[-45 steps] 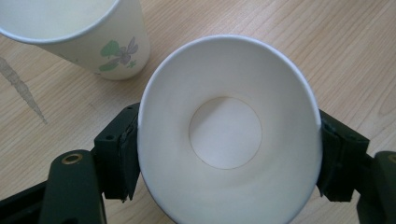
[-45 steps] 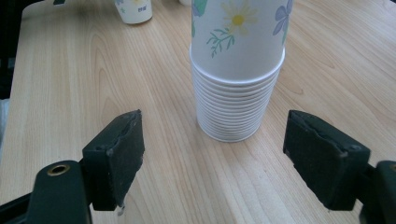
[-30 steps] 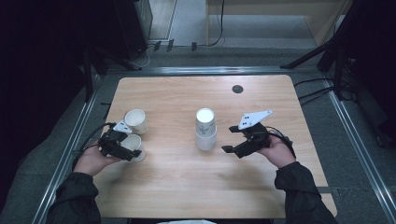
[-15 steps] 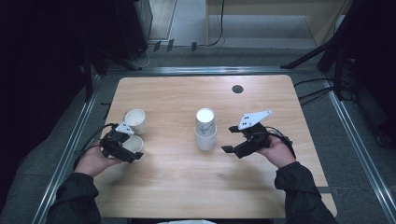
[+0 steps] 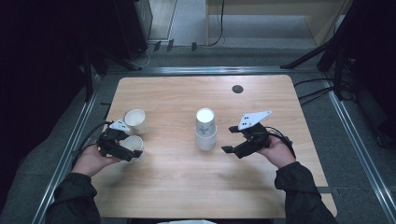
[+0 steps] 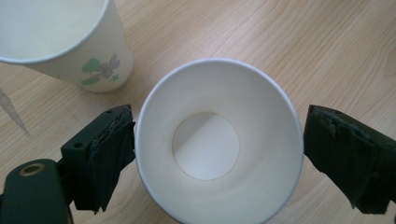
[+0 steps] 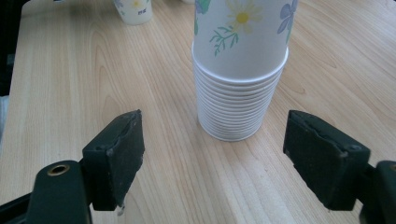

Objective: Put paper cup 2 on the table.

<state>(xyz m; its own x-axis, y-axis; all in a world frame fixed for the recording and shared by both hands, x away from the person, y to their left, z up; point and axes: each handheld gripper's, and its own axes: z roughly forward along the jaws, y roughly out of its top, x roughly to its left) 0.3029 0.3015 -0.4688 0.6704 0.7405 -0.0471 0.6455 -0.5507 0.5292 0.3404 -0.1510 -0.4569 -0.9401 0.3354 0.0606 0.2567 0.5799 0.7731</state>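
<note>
A white paper cup stands upright on the wooden table, between the jaws of my left gripper. Those jaws have just been opening; the left pad sits at the rim and a small gap shows at the right pad. In the high view this gripper is at the table's left with the cup. A second cup with a flower print stands just behind. My right gripper is open and points at a stack of flowered cups in the table's middle, a short way off it.
A small dark round hole lies in the table's far right part. Metal rails run along the table's sides, and cables trail from both grippers. Bare wood lies in front of the stack and behind it.
The left gripper's jaws have spread apart around the near cup, which stays on the table. The right hand has not moved.
</note>
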